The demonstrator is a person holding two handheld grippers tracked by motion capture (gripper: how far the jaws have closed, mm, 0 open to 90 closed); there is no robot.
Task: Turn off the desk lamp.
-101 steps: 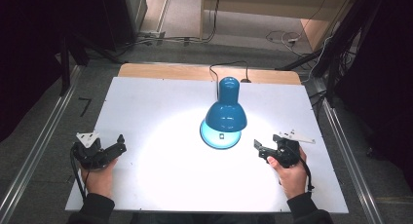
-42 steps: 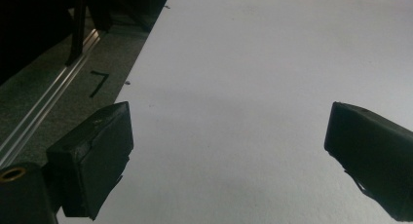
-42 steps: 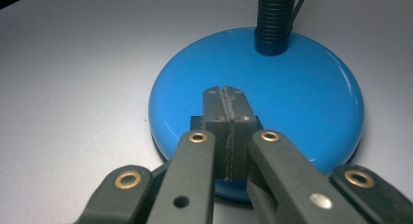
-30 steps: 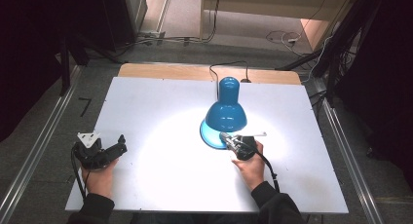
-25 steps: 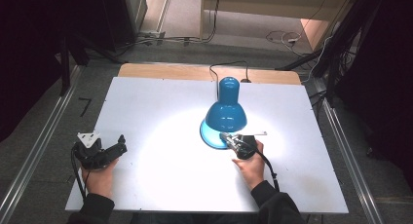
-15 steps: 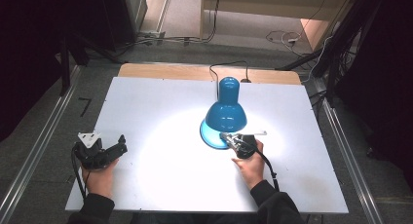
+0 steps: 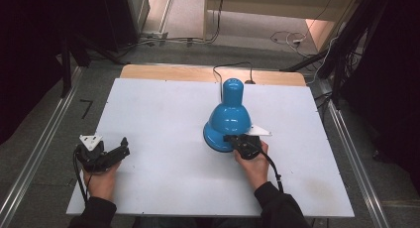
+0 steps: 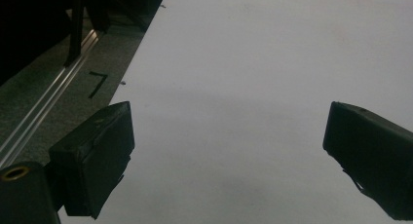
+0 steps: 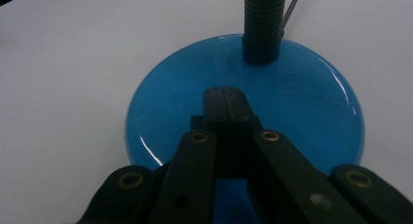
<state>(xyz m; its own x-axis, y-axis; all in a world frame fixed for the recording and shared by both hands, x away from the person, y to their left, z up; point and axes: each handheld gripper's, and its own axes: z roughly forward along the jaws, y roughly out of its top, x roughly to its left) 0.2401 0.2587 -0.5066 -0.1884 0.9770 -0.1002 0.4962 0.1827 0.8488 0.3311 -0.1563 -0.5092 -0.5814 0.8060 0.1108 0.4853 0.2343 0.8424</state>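
A blue desk lamp [image 7: 229, 116] stands in the middle of the white table [image 7: 163, 104], its shade turned down. My right gripper [image 7: 229, 137] is at the lamp's near side, just under the shade. In the right gripper view it [image 9: 225, 91] is shut with nothing between the jaws, and its tips rest on the round blue base [image 9: 165, 102] in front of the black flexible neck [image 9: 263, 24]. A small black part sits under the tips. My left gripper [image 7: 124, 146] lies at the table's near left, open and empty [image 8: 229, 109], over bare table.
The lamp's black cord [image 7: 218, 72] runs off the far edge over a wooden strip [image 7: 163, 73]. Metal rails [image 7: 39, 148] border the table on both sides. The room around it is dark, with cables on the floor beyond.
The right hand came from the table's right side to the lamp base and has since held still. The bright pool of light around the lamp looks gone now. The left hand has not moved.
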